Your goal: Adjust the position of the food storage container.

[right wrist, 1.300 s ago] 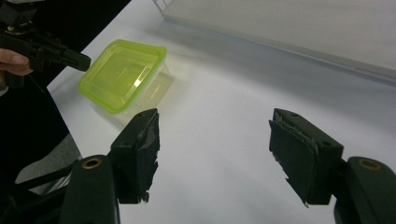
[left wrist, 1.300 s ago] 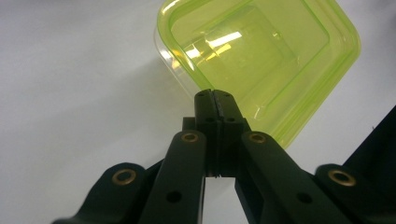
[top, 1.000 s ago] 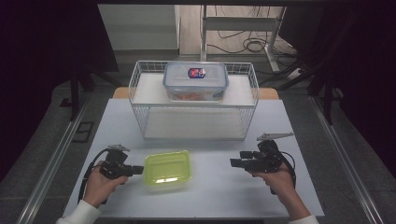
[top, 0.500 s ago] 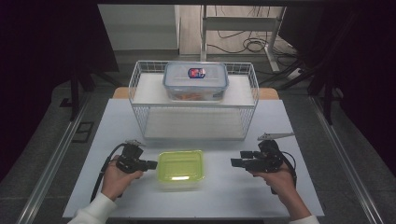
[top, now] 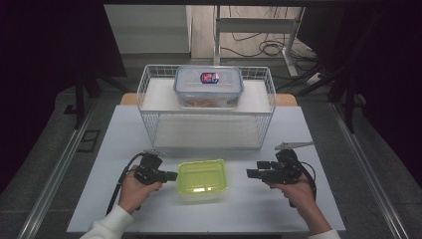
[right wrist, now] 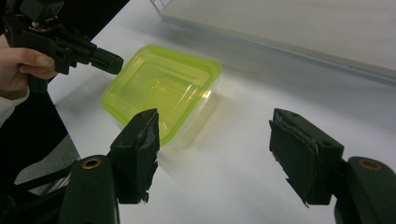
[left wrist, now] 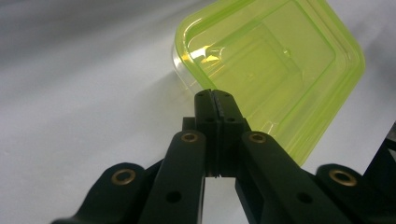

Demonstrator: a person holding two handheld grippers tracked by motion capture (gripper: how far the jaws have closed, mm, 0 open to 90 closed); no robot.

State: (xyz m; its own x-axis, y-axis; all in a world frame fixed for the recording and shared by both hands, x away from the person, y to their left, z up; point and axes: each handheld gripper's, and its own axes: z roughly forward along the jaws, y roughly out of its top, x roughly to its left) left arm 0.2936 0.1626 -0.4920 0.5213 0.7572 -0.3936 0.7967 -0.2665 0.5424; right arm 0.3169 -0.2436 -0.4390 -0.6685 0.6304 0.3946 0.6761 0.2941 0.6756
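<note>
- Yellow-green container (top: 202,179) sits on the white table (top: 114,149), near the front edge, between the two grippers; through its translucent lid no contents can be made out.
- Left gripper (top: 171,176) has its jaws pressed fully together, tips against the container's left rim; whether the rim is pinched cannot be told.
- Right gripper (top: 250,174) has its jaws spread wide with nothing between them; it is near the container's right side, clear of it.
- Surroundings beyond the table are dark; floor cables (top: 259,47) show at the far side.
- White wire basket (top: 149,87) stands at the table's far half.
- Clear lidded box (top: 208,85) with a blue-rimmed lid rests in the basket; orange contents inside are indistinct.
</note>
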